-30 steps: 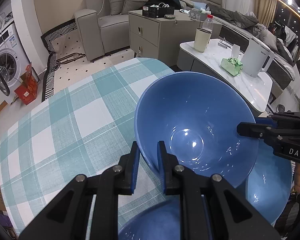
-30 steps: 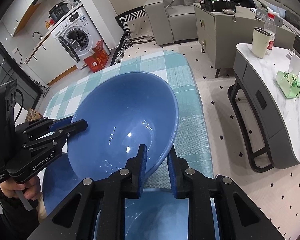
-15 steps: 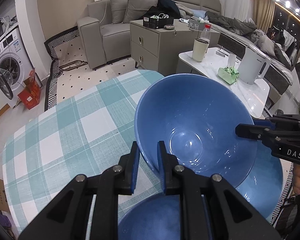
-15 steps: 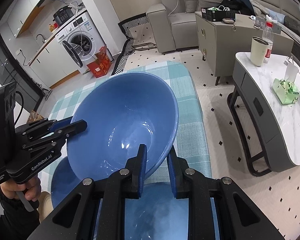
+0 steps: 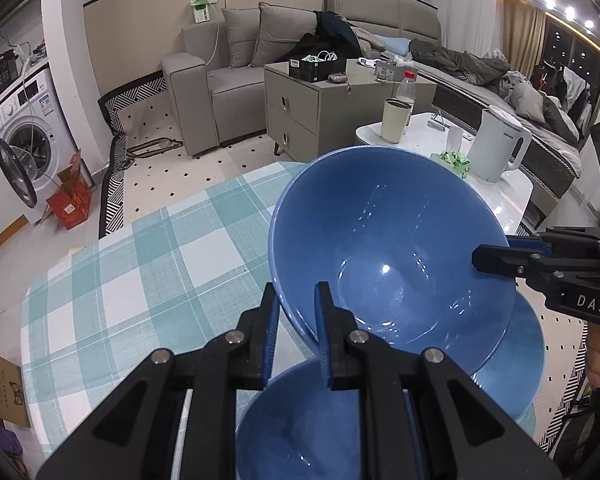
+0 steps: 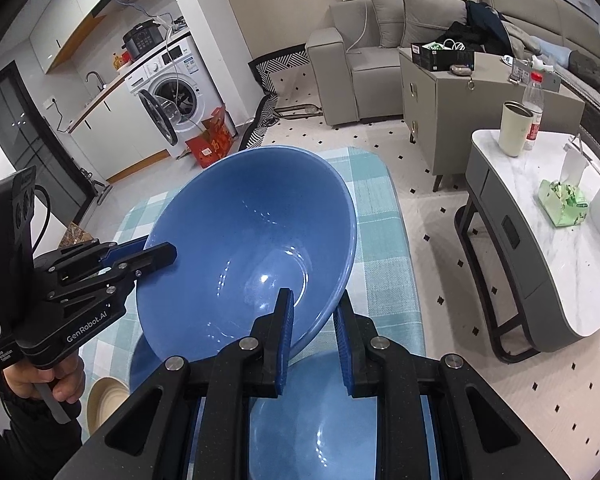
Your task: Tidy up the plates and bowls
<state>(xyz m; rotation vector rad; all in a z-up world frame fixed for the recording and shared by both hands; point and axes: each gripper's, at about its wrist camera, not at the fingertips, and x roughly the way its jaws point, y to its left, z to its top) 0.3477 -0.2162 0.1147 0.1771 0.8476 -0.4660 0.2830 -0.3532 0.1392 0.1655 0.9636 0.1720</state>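
Note:
A large blue bowl [image 5: 388, 248] hangs in the air above the table, tilted, held by its rim on two opposite sides. My left gripper [image 5: 296, 296] is shut on the near rim in the left wrist view, and my right gripper [image 5: 494, 258] pinches the far right rim. In the right wrist view my right gripper [image 6: 314, 300] is shut on the near rim of the same bowl [image 6: 244, 240], with my left gripper [image 6: 160, 252] on its left rim. Below it sit two more blue bowls [image 5: 300, 420] [image 5: 516, 360].
The table carries a teal and white checked cloth [image 5: 140, 288]. A beige bowl [image 6: 104, 396] sits at the table's near left beside a person's hand [image 6: 44, 380]. A white marble side table [image 6: 560, 248] with a kettle [image 5: 496, 148] and cup stands to the right.
Both grippers have lifted the large blue bowl together. The checked table and the lower bowls now look farther below, and more of the room shows.

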